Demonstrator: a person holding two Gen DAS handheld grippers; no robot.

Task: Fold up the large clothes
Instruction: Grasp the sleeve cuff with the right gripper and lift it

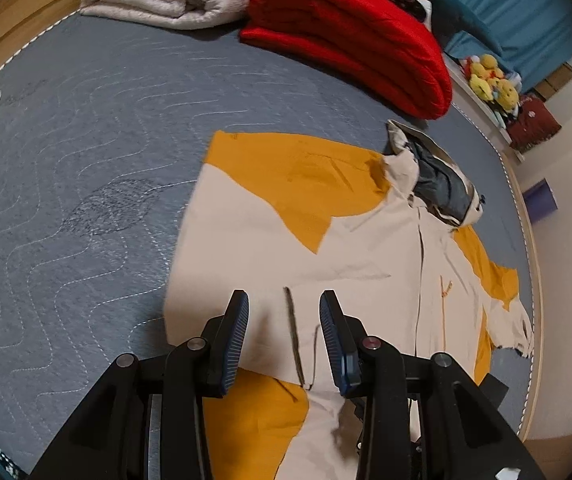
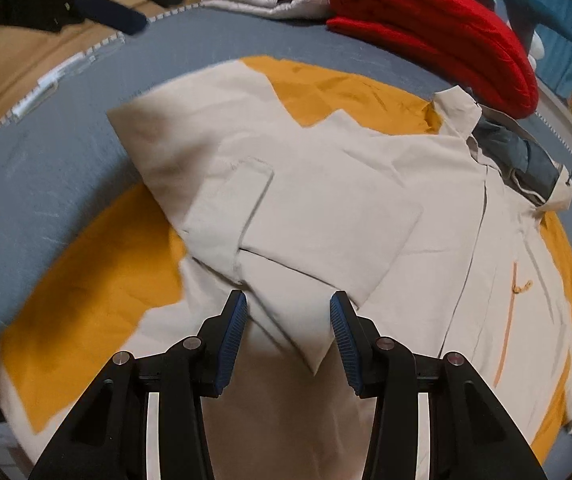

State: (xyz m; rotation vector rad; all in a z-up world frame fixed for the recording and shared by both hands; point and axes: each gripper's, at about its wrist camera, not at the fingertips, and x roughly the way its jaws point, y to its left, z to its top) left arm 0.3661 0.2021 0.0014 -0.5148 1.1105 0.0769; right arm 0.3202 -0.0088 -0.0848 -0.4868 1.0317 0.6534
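I see the jacket spread flat on the grey bed cover, cream and mustard, one sleeve folded across its chest. My left gripper hovers above its lower half, jaws apart, pinching nothing. My right gripper tilts down over the folded sleeve, jaws spread and empty.

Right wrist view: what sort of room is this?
Probably a bedroom: a cream and mustard jacket lies on a grey quilted mattress, with a folded red blanket and yellow plush toys nearby.
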